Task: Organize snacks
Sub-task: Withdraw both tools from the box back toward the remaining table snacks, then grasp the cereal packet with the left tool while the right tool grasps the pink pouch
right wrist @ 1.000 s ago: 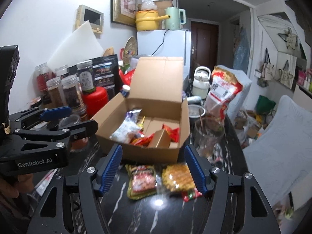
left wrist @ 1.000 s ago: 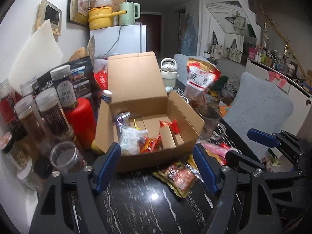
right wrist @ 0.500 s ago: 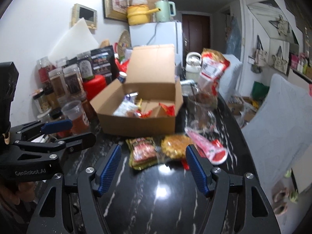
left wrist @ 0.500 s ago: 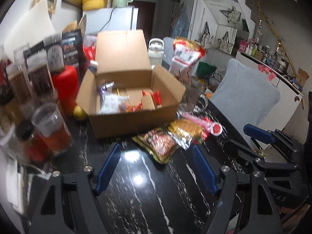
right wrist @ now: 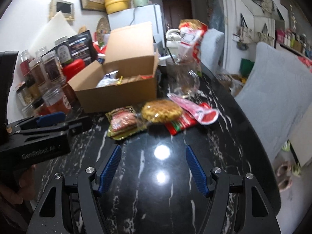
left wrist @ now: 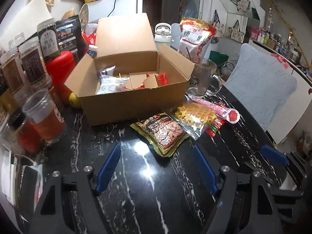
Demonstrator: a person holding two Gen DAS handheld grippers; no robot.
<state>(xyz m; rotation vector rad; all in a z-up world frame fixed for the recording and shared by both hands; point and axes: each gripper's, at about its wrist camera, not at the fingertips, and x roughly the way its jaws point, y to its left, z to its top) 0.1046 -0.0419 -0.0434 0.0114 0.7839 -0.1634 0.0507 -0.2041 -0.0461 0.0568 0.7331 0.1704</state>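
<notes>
Dropped lower toward the black marble table (left wrist: 136, 204) since the earlier frames, both views tipped further down onto it. Left wrist: left gripper (left wrist: 156, 167) spread, nothing between, just short of brown snack packet (left wrist: 163, 132); waffle pack (left wrist: 195, 115) and pink tube (left wrist: 214, 105) beside it, all before open cardboard box (left wrist: 134, 101) holding more snacks. Right wrist: right gripper (right wrist: 153, 166) spread, empty, near same packets; left gripper off left.
</notes>
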